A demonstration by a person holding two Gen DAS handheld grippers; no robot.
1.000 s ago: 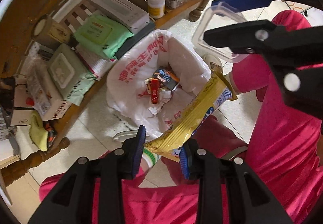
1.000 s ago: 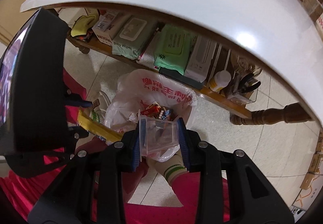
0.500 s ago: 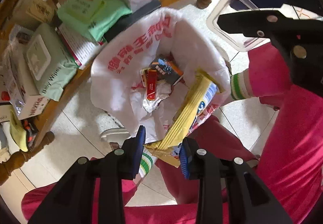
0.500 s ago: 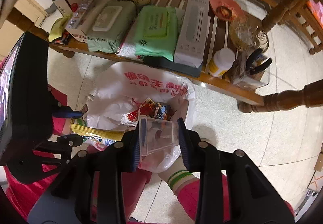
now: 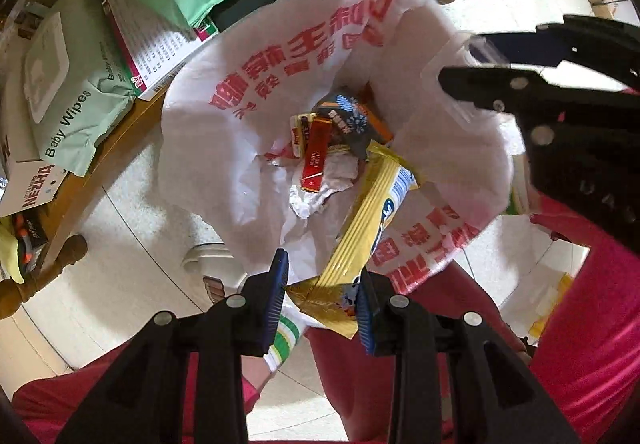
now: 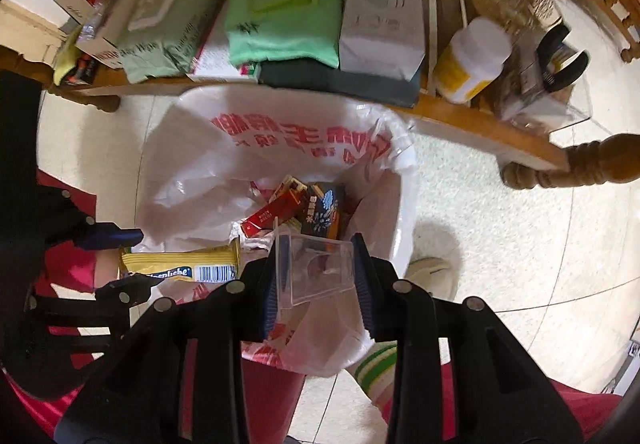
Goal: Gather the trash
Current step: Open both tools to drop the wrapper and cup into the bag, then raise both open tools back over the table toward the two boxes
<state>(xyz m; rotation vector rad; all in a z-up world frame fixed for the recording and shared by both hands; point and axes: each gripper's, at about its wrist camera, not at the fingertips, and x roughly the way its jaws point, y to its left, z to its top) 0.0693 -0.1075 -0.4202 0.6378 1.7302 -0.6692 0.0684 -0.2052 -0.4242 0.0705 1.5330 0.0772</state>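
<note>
A white bin bag with red print (image 5: 304, 56) stands open on the floor below me; it also shows in the right wrist view (image 6: 280, 148). Red and dark blue packets (image 5: 320, 148) lie inside it. My left gripper (image 5: 320, 288) is shut on a yellow snack wrapper (image 5: 368, 212) that slants down over the bag's near rim; the wrapper also shows in the right wrist view (image 6: 180, 264). My right gripper (image 6: 316, 276) is shut on a clear plastic container (image 6: 320, 268) held over the bag's near edge.
A low wooden shelf (image 6: 460, 112) behind the bag carries baby wipes (image 5: 72, 96), a green pack (image 6: 280, 4), a white box (image 6: 380, 4) and a yellow bottle (image 6: 472, 60). A turned table leg (image 6: 580, 164) lies to the right. My legs in red trousers (image 5: 580, 324) are close below.
Both grippers have come down closer over the bag's mouth. The wrapper's far end now hangs inside the bag. The clear container stays in the right gripper.
</note>
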